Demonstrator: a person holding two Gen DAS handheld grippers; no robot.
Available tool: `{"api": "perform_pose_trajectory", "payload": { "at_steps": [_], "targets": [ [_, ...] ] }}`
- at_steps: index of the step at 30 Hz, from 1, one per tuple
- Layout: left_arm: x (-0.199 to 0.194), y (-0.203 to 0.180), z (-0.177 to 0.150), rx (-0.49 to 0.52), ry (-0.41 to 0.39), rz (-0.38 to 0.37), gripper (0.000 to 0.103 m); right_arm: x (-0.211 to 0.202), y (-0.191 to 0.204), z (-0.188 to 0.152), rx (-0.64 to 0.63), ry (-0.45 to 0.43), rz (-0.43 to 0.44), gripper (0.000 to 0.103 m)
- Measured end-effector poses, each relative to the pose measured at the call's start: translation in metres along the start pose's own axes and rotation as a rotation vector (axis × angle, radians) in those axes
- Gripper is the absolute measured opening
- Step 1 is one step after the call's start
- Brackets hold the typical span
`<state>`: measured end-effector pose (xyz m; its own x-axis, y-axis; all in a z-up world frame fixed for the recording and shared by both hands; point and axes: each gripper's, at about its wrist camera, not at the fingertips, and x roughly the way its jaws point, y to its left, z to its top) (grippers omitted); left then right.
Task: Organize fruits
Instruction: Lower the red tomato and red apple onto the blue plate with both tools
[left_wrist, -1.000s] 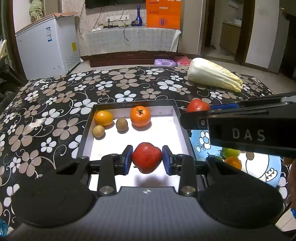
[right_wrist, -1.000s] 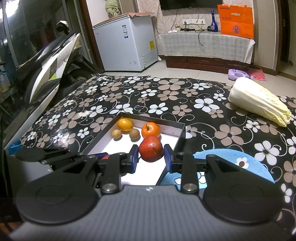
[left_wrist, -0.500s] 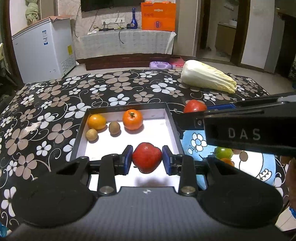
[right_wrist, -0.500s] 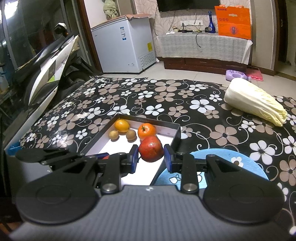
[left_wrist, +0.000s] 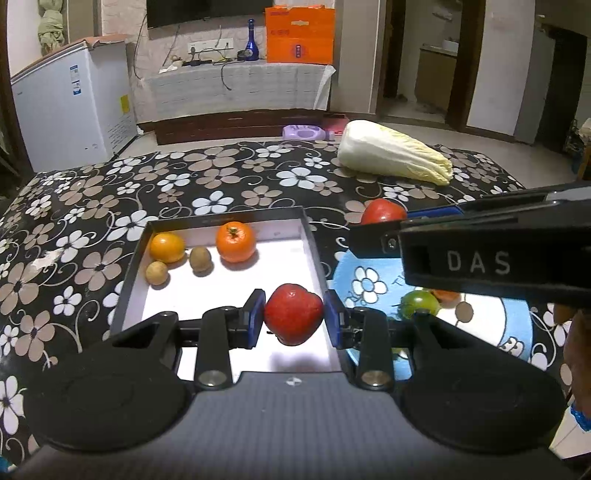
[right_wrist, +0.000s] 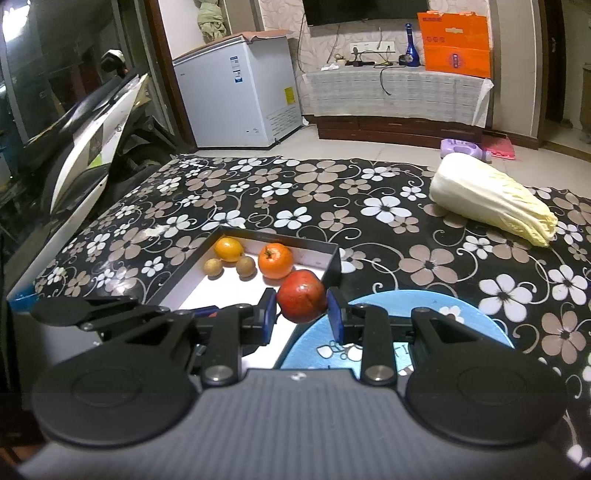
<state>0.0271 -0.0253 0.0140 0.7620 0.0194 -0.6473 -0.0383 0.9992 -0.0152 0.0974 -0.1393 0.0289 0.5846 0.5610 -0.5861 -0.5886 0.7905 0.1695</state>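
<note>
Table surface: black oilcloth (left_wrist: 229, 177) printed with brown and white flowers, glossy, covering the whole top.

Far right of the table: one pale napa cabbage (left_wrist: 393, 152), long and ribbed, lying on its side, well apart from the fruit.

Centre: shallow rectangular box tray (left_wrist: 129, 266) with dark walls and a white floor. Contents, grouped at the far left corner: one smooth yellow-orange citrus (left_wrist: 167, 247); one larger orange tangerine with a green stem scar (left_wrist: 235, 242); two small brown rough-skinned round fruits (left_wrist: 200, 259), one just nearer and left of the other (left_wrist: 157, 273). The near half of the tray floor is bare white.

Right of the tray, touching its wall or just beside it: round light-blue cartoon-printed plate (left_wrist: 369, 280). On it a green tomato-like fruit (left_wrist: 419, 303) with an orange fruit (left_wrist: 447, 294) close behind, both partly hidden by the tools.

Left gripper (left_wrist: 294, 319): black, blue-padded, its jaws clamped on a glossy red apple-shaped fruit (left_wrist: 293, 313), held above the near right part of the tray.

Right gripper (right_wrist: 302, 306): same make, its jaws pressed against a second dull red round fruit (right_wrist: 301, 301), held above the tray's right wall where tray and plate meet. Seen from the left camera, its black body marked "DAS" crosses in front of the plate.

Beyond the table: white chest freezer (right_wrist: 240, 99), cloth-covered cabinet (right_wrist: 395, 94), orange carton (right_wrist: 456, 44), blue bottle (right_wrist: 409, 50).
</note>
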Motion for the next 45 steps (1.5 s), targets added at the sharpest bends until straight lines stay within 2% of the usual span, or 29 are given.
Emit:
{"api": "perform_pose_trajectory", "payload": {
  "at_steps": [21,45],
  "targets": [
    [0.005,-0.032,-0.001,0.036,-0.008,-0.077,0.04,-0.018,-0.029,-0.011,0.031,-0.004,-0.048,0.033],
    [0.013,-0.056,-0.005,0.066,-0.009,-0.123,0.04,-0.036,-0.063,-0.026,0.079,-0.002,-0.114,0.033]
  ]
}}
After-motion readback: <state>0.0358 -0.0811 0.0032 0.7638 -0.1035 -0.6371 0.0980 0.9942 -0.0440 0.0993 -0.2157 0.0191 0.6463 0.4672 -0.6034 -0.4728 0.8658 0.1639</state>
